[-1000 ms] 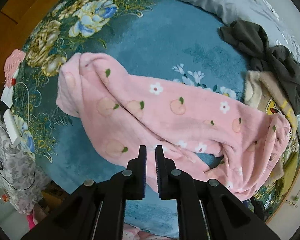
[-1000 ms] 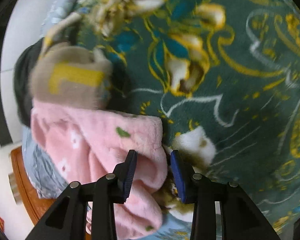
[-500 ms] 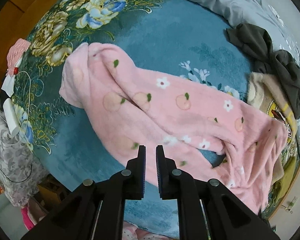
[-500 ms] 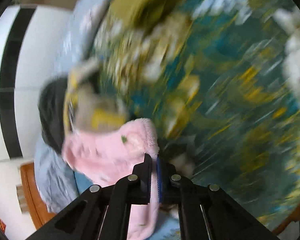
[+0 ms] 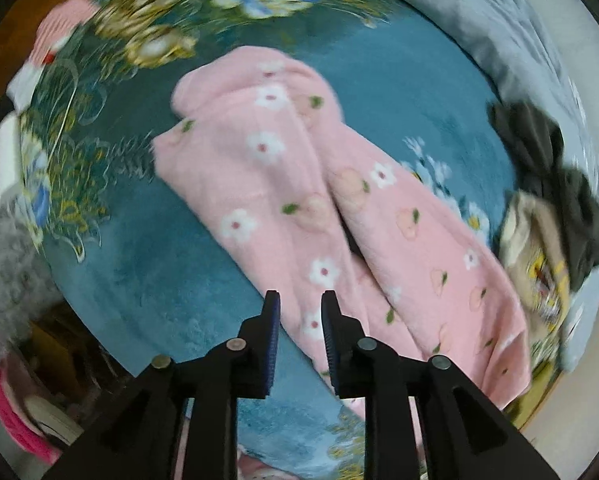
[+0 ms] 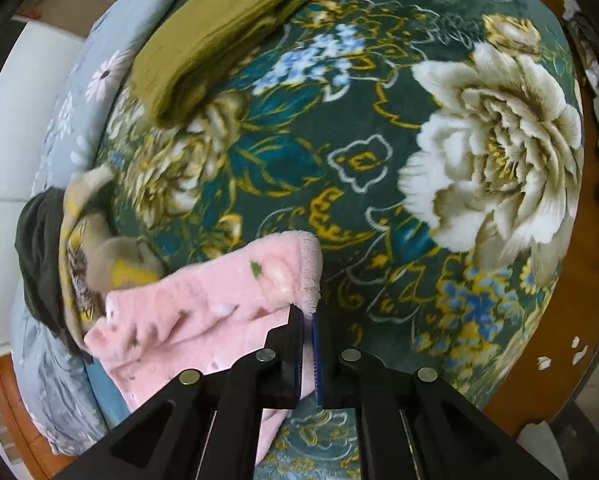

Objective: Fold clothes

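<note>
Two claws, split roles: right claw has just clamped the pink fleece pyjama trousers' cuff, lifting it off the bed's floral blanket; left claw just opened slightly over the near leg, gripping nothing. Fold starting.

A floral blue-green blanket carries pink pyjama trousers ahead of the left gripper; dark and beige clothes lie to the right.
</note>
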Available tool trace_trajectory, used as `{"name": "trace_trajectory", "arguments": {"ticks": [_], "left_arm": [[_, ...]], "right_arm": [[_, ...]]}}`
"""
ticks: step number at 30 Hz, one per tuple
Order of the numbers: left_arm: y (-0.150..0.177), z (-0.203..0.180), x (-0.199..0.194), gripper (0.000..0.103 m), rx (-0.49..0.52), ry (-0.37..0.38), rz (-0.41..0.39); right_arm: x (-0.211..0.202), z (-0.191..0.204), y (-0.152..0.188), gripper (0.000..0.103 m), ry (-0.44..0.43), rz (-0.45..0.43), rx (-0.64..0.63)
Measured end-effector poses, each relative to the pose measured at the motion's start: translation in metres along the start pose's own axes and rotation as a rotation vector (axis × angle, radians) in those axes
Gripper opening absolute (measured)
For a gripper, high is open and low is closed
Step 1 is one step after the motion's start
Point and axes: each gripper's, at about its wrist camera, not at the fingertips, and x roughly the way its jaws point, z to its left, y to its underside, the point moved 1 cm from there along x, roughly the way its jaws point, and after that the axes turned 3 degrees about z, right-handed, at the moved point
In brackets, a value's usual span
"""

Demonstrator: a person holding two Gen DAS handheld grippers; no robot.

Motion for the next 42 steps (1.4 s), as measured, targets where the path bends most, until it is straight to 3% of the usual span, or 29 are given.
{"name": "trace_trajectory", "arguments": {"ticks": [5,8,11,15,23,24,26,28,32,35,39,42], "left_arm": [[-0.033,0.026,0.016,0.036,-0.172,0.157,0.013],[-0.055,0.034,0.028,0.040,-0.283,0.254,0.021],[-0.078,0.034,0.039,0.042,-0.360,0.302,0.026],[-0.106,0.020,0.056,0.042,-0.340,0.262,0.033],[-0.138,0.007,0.091,0.040,-0.261,0.092,0.063],[-0.140,0.007,0.094,0.036,-0.254,0.072,0.064],[-0.141,0.010,0.097,0.010,-0.237,0.038,0.062],[-0.139,0.016,0.097,0.004,-0.223,0.020,0.062],[-0.128,0.031,0.074,0.002,-0.207,0.104,0.024],[-0.123,0.036,0.037,0.002,-0.131,0.149,-0.026],[-0.122,0.040,-0.042,0.002,-0.042,0.287,-0.169],[-0.121,0.058,-0.095,0.002,0.036,0.304,-0.284]], "right_arm": [[-0.039,0.023,0.015,0.004,0.018,-0.020,-0.078],[-0.046,0.040,0.024,0.004,0.042,-0.021,-0.108],[-0.052,0.057,0.033,0.005,0.069,-0.023,-0.138],[-0.051,0.073,0.042,0.005,0.095,-0.017,-0.136],[-0.051,0.096,0.051,0.005,0.162,-0.016,-0.139],[-0.050,0.098,0.051,0.005,0.171,-0.016,-0.142],[-0.050,0.100,0.051,0.005,0.181,-0.016,-0.142],[-0.050,0.101,0.051,0.005,0.186,-0.016,-0.135],[-0.054,0.105,0.051,0.005,0.171,-0.022,-0.138],[-0.060,0.109,0.050,0.005,0.136,-0.032,-0.144],[-0.082,0.121,0.044,0.005,0.063,-0.075,-0.184],[-0.107,0.124,0.043,0.005,0.000,-0.131,-0.216]]}}
